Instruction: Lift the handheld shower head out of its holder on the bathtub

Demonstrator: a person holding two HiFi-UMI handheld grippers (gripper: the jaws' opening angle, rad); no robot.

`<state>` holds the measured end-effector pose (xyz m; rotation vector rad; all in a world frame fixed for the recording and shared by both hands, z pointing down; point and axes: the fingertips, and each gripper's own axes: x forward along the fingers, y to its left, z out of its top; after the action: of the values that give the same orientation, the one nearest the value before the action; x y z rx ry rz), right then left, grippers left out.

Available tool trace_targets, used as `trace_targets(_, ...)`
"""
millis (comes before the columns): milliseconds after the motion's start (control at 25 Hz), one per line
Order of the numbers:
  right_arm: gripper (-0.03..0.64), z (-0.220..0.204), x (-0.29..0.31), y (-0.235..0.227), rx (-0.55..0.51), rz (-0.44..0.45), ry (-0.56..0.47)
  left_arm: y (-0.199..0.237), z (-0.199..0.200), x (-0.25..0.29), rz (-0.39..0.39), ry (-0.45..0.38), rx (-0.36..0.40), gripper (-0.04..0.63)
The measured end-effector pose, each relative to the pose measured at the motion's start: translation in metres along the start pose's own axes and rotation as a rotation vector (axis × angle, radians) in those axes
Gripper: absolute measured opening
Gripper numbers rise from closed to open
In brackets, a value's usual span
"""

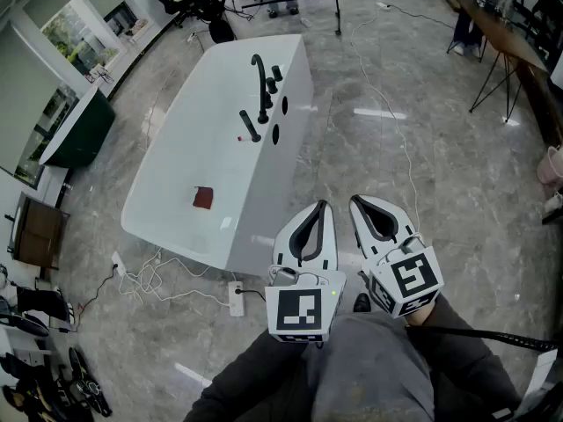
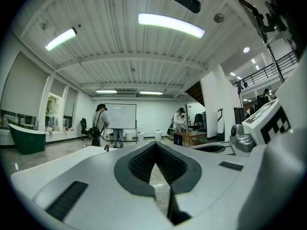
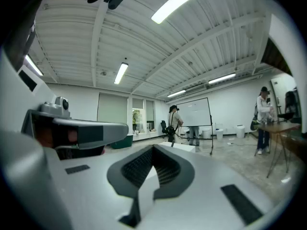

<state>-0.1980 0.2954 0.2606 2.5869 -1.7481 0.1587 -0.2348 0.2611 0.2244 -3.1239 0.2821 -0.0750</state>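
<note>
left claw [image 1: 323,207]: jaws together, empty | right claw [image 1: 355,202]: jaws together, empty | shower head [image 1: 250,127]: on bathtub [image 1: 167,227] rim, beside faucet [image 1: 261,84], well apart from claws

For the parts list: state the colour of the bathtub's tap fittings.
Black; the tap fittings show best in the head view.
</note>
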Motion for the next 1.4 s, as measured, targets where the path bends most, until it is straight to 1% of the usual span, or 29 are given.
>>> trace_targets(120, 0.003, 0.0, -0.003, -0.006, 0.001, 0.0, -0.001, -0.005, 0.0, 0.002, 0.002, -0.005, 0.009, 0.003)
trace_targets(600, 0.003, 0.0, -0.017, -0.028, 0.019, -0.004, -0.012, -0.027, -0.003, 0.014, -0.001, 0.019, 0.016, 0.003)
trace_targets(800, 0.003, -0.009, -0.024, -0.049, 0.088, 0.027, -0.019, -0.042, -0.008, 0.026, 0.009, 0.016, 0.01, 0.003)
trace_targets(880, 0.004, -0.013, -0.027, -0.062, 0.093, 0.022, -0.008, -0.045, -0.014, 0.031, 0.024, 0.021, 0.016, 0.003)
trace_targets(1000, 0.005, -0.02, -0.026, -0.077, 0.099, 0.012, 0.016, -0.042, -0.024, 0.035, 0.055, 0.049, 0.013, 0.003)
trace_targets(1160, 0.005, -0.024, -0.015, -0.084, 0.116, 0.032, 0.035, -0.031, -0.031, 0.041, 0.083, 0.083, 0.014, 0.003)
trace_targets(1240, 0.005, -0.025, -0.006, -0.086, 0.117, 0.041, 0.037, -0.025, -0.036, 0.048, 0.094, 0.094, 0.007, 0.003)
trace_targets(1400, 0.003, -0.042, 0.023, -0.094, 0.114, 0.063, 0.061, -0.009, -0.051, 0.076, 0.096, 0.102, -0.003, 0.003)
